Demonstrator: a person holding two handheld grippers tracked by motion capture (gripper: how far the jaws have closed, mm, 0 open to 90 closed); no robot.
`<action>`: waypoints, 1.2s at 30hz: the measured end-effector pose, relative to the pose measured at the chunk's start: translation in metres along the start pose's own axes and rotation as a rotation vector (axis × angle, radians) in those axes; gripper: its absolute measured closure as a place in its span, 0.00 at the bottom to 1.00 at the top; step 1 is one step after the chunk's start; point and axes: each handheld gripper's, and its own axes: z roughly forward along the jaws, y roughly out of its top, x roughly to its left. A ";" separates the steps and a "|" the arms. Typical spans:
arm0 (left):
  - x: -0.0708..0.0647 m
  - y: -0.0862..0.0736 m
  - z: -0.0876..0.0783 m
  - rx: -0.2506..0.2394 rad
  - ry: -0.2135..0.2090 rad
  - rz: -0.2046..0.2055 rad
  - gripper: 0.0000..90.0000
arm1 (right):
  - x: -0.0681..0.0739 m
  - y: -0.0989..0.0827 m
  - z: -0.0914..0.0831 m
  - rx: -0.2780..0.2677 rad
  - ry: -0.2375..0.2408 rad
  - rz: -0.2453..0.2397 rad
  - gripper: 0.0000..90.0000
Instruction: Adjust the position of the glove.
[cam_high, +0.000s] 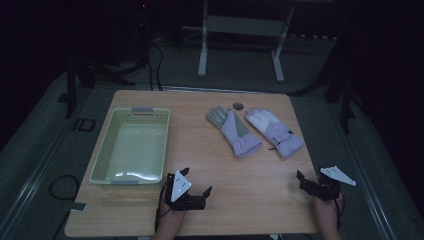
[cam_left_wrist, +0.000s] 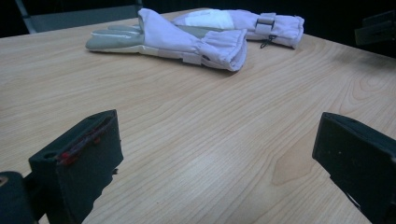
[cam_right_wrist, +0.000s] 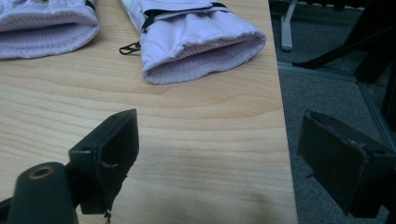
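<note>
The left tool (cam_high: 196, 186) is hovering nearest, over the desk's (cam_high: 250, 175) near edge, jaws spread wide on nothing. The right tool (cam_high: 311, 181) is hanging at the desk's near right corner, jaws likewise apart and empty, one jaw reaching past the desk's right edge. Two purple gloves (cam_high: 235, 131) (cam_high: 275, 131) are lying side by side toward the desk's far right, cuffs facing the tools, bare wood lying between. A pale basket (cam_high: 107, 150) is sitting empty along the desk's left side, just beside the left tool.
</note>
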 end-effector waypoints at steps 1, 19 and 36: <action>0.000 0.000 0.000 0.000 0.000 -0.002 0.02 | 0.000 0.000 0.000 0.005 0.000 0.006 0.14; 0.001 0.000 0.000 -0.006 -0.001 -0.006 0.02 | -0.010 0.028 -0.005 0.050 0.016 0.052 0.14; 0.002 0.000 -0.001 -0.004 -0.007 -0.013 0.02 | 0.008 0.123 -0.018 -0.011 0.074 -0.040 0.16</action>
